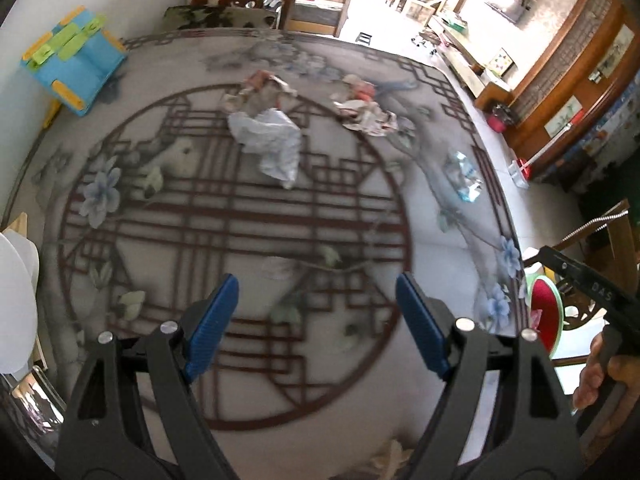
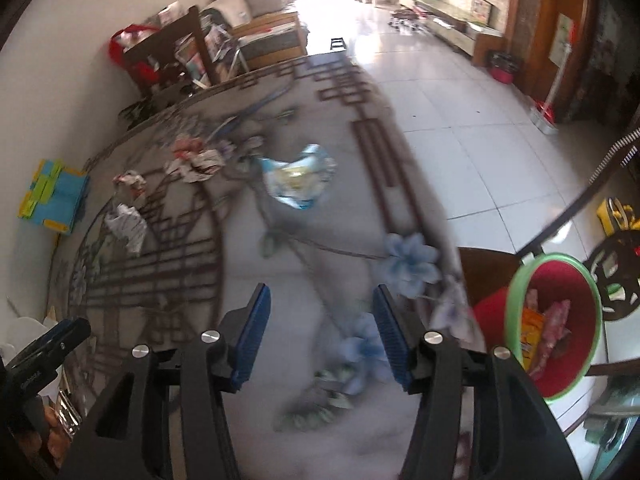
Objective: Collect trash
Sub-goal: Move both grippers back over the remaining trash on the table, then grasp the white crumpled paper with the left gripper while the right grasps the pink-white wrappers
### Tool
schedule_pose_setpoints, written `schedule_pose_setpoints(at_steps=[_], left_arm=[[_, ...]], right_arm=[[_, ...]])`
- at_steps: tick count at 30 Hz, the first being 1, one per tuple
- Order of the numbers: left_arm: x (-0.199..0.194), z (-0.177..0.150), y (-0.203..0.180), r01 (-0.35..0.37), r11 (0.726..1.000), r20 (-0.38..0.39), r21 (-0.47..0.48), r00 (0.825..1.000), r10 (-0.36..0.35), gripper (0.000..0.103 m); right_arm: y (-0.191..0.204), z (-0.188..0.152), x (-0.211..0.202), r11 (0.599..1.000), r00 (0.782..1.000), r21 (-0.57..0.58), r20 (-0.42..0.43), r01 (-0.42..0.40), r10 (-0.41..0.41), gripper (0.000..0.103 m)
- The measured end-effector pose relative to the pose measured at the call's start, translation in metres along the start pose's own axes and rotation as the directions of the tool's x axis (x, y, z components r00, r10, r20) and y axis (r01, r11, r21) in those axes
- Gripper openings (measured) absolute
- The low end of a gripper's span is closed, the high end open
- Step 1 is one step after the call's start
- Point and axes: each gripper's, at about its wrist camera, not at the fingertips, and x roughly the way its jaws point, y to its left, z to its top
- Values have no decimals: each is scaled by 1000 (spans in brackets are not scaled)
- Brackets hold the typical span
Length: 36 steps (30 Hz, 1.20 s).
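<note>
Trash lies on the patterned round table [image 1: 248,392]. A crumpled white paper [image 1: 272,140] sits at the far centre, with a crumpled printed wrapper [image 1: 260,88] behind it and another crumpled printed paper [image 1: 368,110] to its right. A shiny blue snack wrapper [image 1: 464,176] lies near the right edge; it shows in the right wrist view [image 2: 298,180] ahead of my right gripper [image 2: 320,336]. My left gripper [image 1: 316,324] is open and empty above the near table. My right gripper is open and empty. A red bin with a green rim [image 2: 556,320] holds wrappers beside the table's right edge.
A blue and yellow toy box [image 1: 72,60] stands at the table's far left by the wall. A white object [image 1: 16,292] and a glass container [image 1: 36,396] sit at the near left edge. Wooden chairs [image 2: 172,52] stand behind the table. Tiled floor [image 2: 460,128] lies to the right.
</note>
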Motion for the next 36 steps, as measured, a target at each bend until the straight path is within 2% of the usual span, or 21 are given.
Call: schedule_pose_setpoints(at_steps=[4,10,13,14,20,28,29,31,32,34,35,36], left_arm=[[9,11,20,3,999,-3,-35,1000,-3,78],[32,22,40,-1,997,-32,-74,999,-1,78],[46,24,50,-11,995,-60,-103,998,5,78],[50,24,52,-14,994,-68,-110,998,7,78],[73,21,60,-49,990,-115,-135,993,34,78],[90,19,71,-82,982,-142,-173,988,57,78],[91,20,73,-82,980,-140,-183,989,57,78],[94,26,75,-78,977,-132,-200,990,52,78],[95,29,76,-76,976,-128,-203,991,51,78],[97,42,74,-70,975,-105,-210,993,49,78],[99,51,73,-65,975,-93,-213,995,46,78],[100,58,72,-58,975,-81,-215,996,41,78]], right_arm=[[29,15,13,998,1000,-61,-8,-1,0,52],[63,55,42,988,1000,-153,-10,-2,1,52],[79,81,61,982,1000,-189,-1,-14,14,54],[86,92,70,979,1000,-205,1,-17,17,59],[123,133,119,956,999,-288,-27,-52,46,60],[159,149,177,931,996,-359,-78,-65,40,59],[159,149,182,931,995,-358,-87,-70,42,58],[160,150,189,931,993,-352,-105,-92,59,48],[160,151,192,930,992,-355,-109,-97,62,36],[161,153,189,928,992,-358,-100,-106,75,23],[160,153,187,928,991,-354,-101,-118,88,3],[158,153,183,930,991,-347,-100,-121,92,3]])
